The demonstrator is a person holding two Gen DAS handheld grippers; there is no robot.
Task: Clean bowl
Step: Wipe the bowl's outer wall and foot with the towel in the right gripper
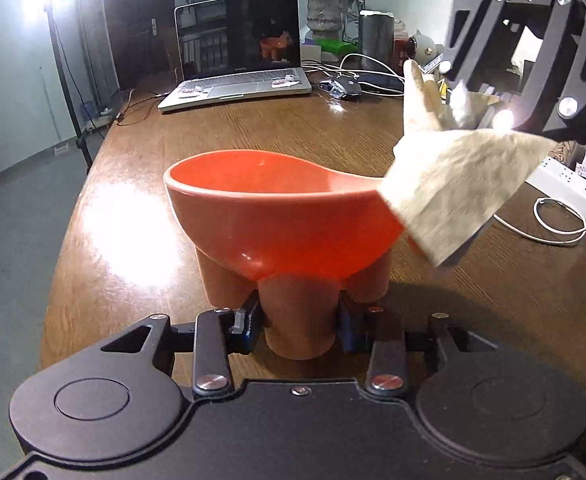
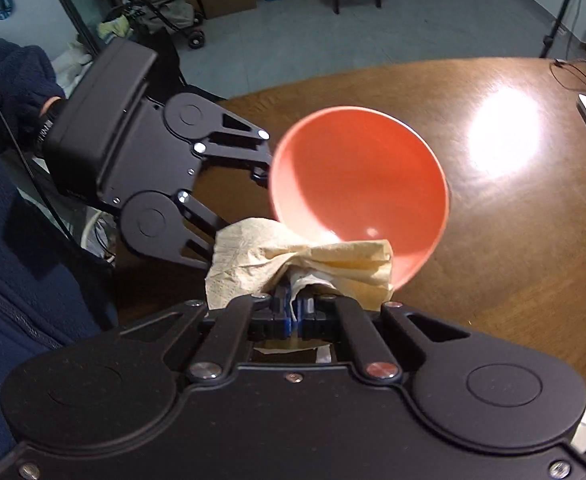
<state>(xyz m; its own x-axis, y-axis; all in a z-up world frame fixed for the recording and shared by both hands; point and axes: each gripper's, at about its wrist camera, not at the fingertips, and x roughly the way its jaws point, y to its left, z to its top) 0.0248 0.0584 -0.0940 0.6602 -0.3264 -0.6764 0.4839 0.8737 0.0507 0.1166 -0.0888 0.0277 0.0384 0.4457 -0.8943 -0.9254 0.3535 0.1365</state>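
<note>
An orange bowl [image 1: 277,216] on three stubby legs is over the brown wooden table [image 1: 133,220]. My left gripper [image 1: 299,320] is shut on its nearest leg. In the right wrist view the bowl [image 2: 357,188] tilts its bare inside toward the camera, and its body hides the left gripper's fingertips. My right gripper [image 2: 295,304] is shut on a crumpled beige paper towel [image 2: 293,256], which hangs at the bowl's near rim. In the left wrist view the towel [image 1: 461,184] overlaps the bowl's right rim, with the right gripper [image 1: 469,108] above it.
An open laptop [image 1: 237,48], a mouse [image 1: 341,86], cables and a vase of flowers [image 1: 321,16] stand along the far side of the table. A white power strip [image 1: 565,184] lies at the right. A person's dark blue sleeve [image 2: 13,80] is at the left.
</note>
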